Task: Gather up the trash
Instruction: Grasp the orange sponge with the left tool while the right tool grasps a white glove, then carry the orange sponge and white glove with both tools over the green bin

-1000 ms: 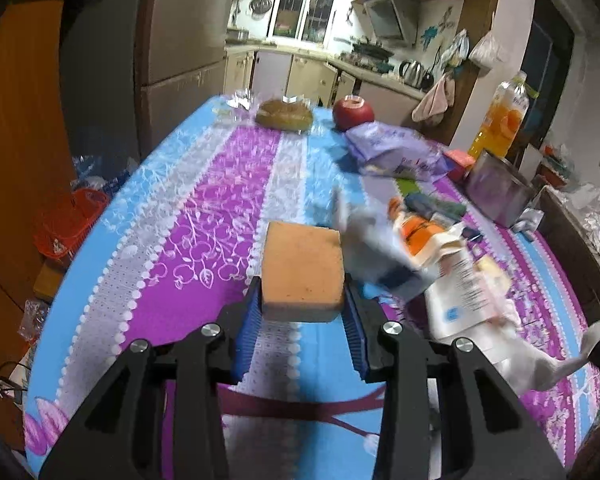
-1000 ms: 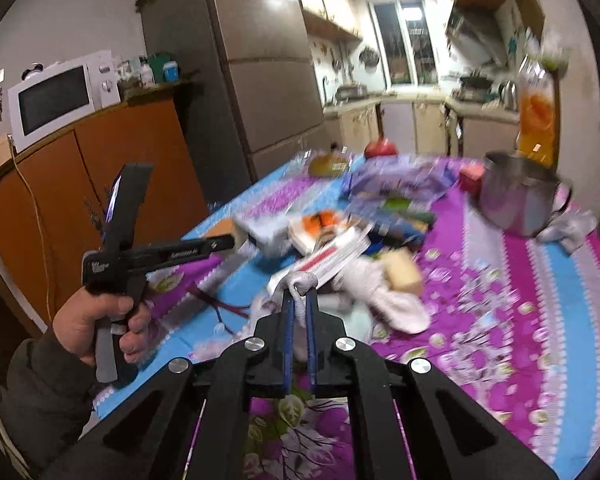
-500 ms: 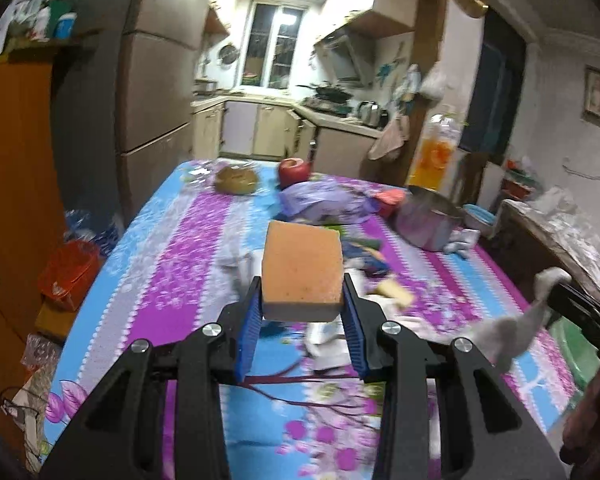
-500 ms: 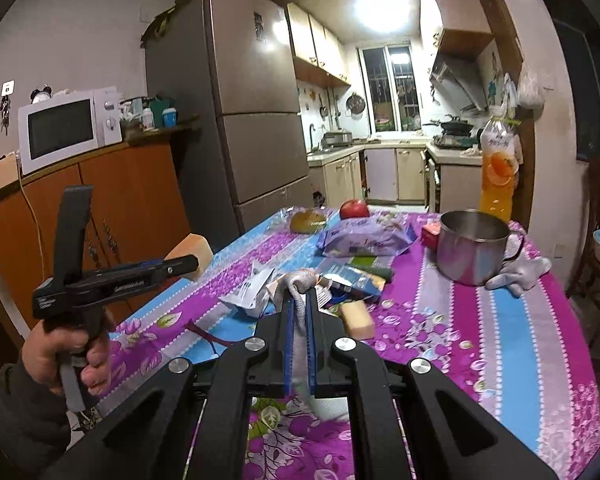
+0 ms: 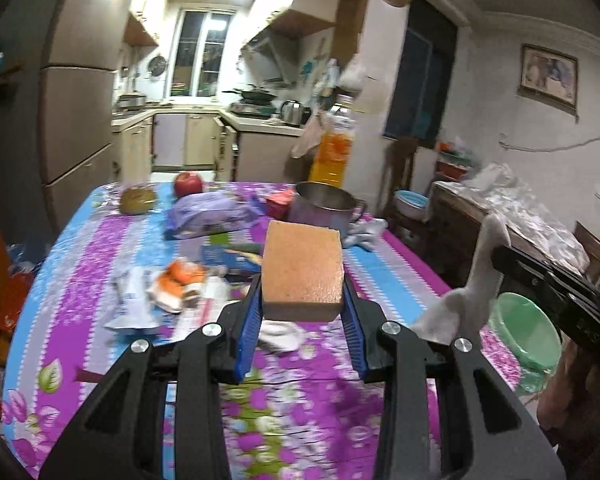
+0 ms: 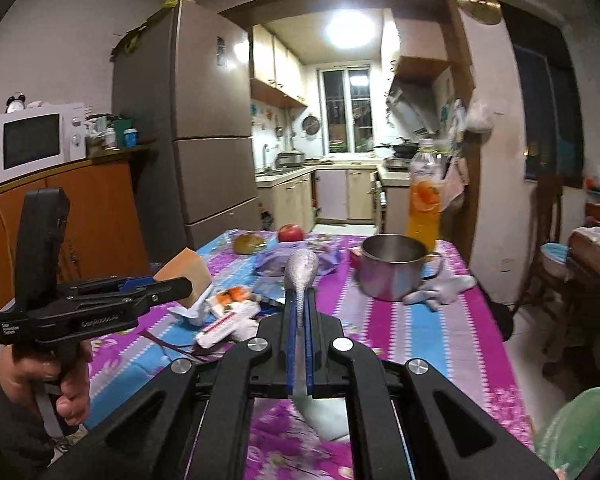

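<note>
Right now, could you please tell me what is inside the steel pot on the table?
The steel pot shows only bare metal on its inner far wall; nothing rises above the rim. Its bottom is hidden by the near wall, so small contents cannot be ruled out.

Both wrist views look along their fingers over the table [image 5: 80,248] toward the kitchen.

Pretty lived-in kitchen: steel pot [image 6: 392,266] beside a tall orange juice bottle [image 6: 424,200], red apple [image 6: 291,233] at the counter's [image 6: 440,332] far end, microwave [image 6: 36,144] on a cabinet, big fridge [image 6: 204,128].
</note>
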Tool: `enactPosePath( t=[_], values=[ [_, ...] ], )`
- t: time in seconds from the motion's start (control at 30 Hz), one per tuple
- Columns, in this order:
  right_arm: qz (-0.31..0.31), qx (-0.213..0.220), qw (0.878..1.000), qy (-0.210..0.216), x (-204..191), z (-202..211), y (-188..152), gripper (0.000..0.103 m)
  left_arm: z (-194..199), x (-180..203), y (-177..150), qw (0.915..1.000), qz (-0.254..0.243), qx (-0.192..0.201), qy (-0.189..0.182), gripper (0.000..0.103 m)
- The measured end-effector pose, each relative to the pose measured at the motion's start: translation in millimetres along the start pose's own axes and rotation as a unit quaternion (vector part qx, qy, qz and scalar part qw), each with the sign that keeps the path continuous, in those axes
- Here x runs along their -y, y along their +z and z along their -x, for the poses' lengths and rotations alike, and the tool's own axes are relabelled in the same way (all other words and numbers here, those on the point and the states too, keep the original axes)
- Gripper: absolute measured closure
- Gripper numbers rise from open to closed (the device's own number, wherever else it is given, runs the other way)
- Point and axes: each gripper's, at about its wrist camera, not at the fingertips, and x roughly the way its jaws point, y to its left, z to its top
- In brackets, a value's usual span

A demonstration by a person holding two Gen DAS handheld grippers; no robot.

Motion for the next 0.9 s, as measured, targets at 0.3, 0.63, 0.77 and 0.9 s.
enactPosePath(
  t=[0.3,0.63,0.77,0.9],
  values=[
    [-0.013,0.003,0.999,-0.047,49,37,-7,0.100,-19,56,2,0.9985,-0.026,-0.010,-0.047,0.068],
    [-0.030,0.018,0.992,-0.120,110,99,-9,0.100,-42,132,10,0.9912,-0.060,-0.024,-0.115,0.068],
    [-0.038,0.018,0.988,-0.152,137,123,-11,0.100,-55,168,10,0.9862,-0.073,-0.032,-0.146,0.068],
    [-0.046,0.016,0.981,-0.187,169,152,-16,0.100,-70,200,8,0.9806,-0.079,-0.048,-0.173,0.068]
  ],
)
